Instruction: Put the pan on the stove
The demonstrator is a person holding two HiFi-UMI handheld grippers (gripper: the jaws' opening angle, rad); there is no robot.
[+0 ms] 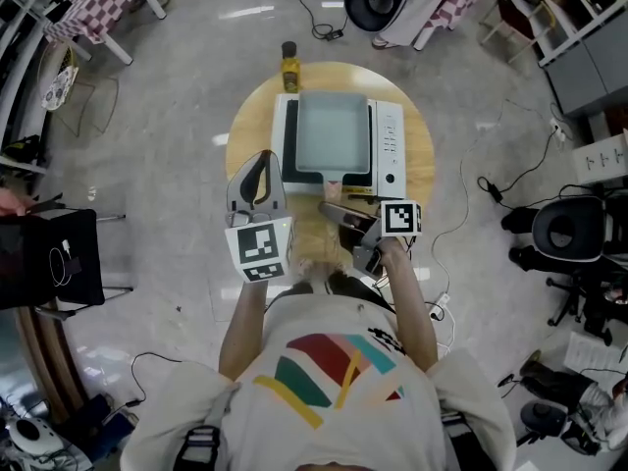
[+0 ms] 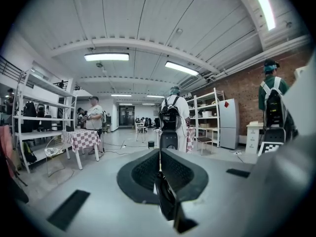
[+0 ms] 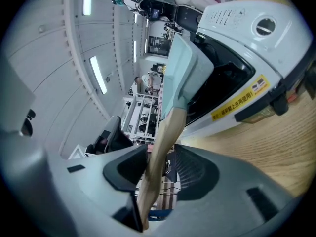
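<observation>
pale green square pan (image 1: 332, 130) sitting on the white stove (image 1: 391, 145), round wooden table (image 1: 424, 165), right gripper (image 3: 159, 168) jaws apart – the pan's wooden handle (image 3: 163, 137) between them, unclamped – left gripper (image 2: 159, 174) jaws together, empty, beside the stove

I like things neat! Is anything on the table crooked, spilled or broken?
Nothing stands out. The pan sits squarely on the stove, its handle pointing toward the person. The bottle stands upright at the table's far edge. No spill shows.
</observation>
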